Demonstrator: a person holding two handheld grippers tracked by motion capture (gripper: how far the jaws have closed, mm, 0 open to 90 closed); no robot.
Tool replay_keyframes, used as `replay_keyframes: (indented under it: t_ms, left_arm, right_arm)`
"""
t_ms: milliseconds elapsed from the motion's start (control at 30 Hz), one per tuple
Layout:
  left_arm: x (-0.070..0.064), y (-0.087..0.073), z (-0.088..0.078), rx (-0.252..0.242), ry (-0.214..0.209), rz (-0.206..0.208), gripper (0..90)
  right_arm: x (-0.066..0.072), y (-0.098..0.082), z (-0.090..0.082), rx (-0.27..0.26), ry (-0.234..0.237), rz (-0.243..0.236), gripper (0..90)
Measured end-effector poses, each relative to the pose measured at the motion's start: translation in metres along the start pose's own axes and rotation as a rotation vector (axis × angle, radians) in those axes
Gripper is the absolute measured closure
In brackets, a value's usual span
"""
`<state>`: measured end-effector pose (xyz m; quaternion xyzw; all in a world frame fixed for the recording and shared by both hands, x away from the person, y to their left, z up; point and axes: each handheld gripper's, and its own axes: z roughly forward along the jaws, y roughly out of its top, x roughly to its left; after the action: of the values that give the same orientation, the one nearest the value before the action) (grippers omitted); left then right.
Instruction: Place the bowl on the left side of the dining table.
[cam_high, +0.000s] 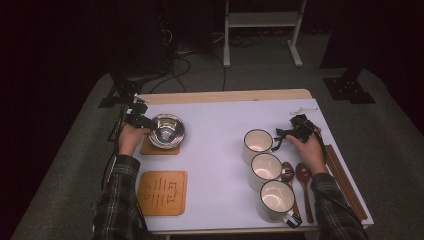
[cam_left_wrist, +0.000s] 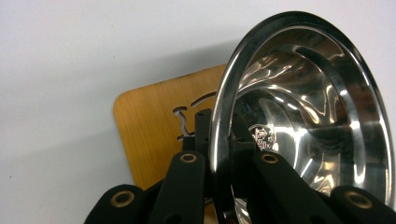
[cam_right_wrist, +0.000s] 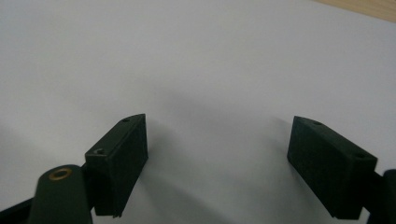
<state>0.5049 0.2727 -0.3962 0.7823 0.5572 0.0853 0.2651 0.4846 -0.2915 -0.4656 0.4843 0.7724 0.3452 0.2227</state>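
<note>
White tabletop (cam_high: 220, 150) under a dark room carries the work. At its left, the left hand-held gripper (cam_left_wrist: 219, 140) is clamped on the rim of a steel bowl (cam_high: 167, 131), one jaw inside and one outside; the bowl sits tilted over a wooden coaster (cam_left_wrist: 154, 126). At the right, the right hand-held gripper (cam_right_wrist: 217, 158) rests with jaws wide apart and nothing between them, just beside three white mugs (cam_high: 258, 141).
</note>
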Motion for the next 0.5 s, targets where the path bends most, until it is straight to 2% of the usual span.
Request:
replay_keyframes:
  t_ms: [200, 500]
  left_arm:
    - [0.0042, -0.0018, 0.0016, 0.005, -0.006, -0.012, 85.9]
    - [0.0097, -0.0052, 0.0066, 0.034, 0.006, -0.020, 82.5]
  right_arm:
    - [0.0004, -0.0001, -0.0002, -0.002, 0.000, -0.004, 19.4]
    - [0.0005, -0.0002, -0.0003, -0.004, 0.001, -0.008, 20.0]
